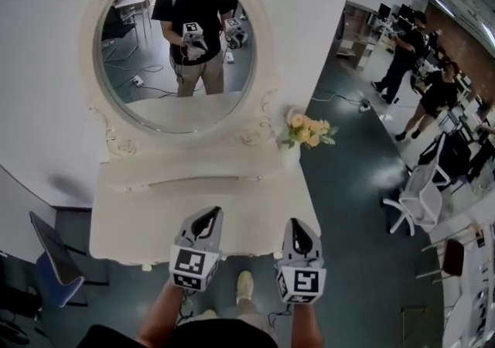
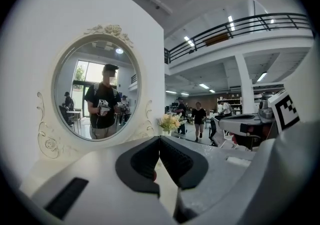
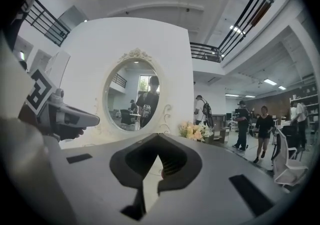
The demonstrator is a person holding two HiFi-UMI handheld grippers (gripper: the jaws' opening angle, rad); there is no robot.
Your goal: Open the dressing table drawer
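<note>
At lower centre of the head view, the left gripper and right gripper hover over the front edge of the dressing table, each with jaws pressed together on nothing. The drawer cannot be made out: tabletop and grippers cover the table's front.
</note>
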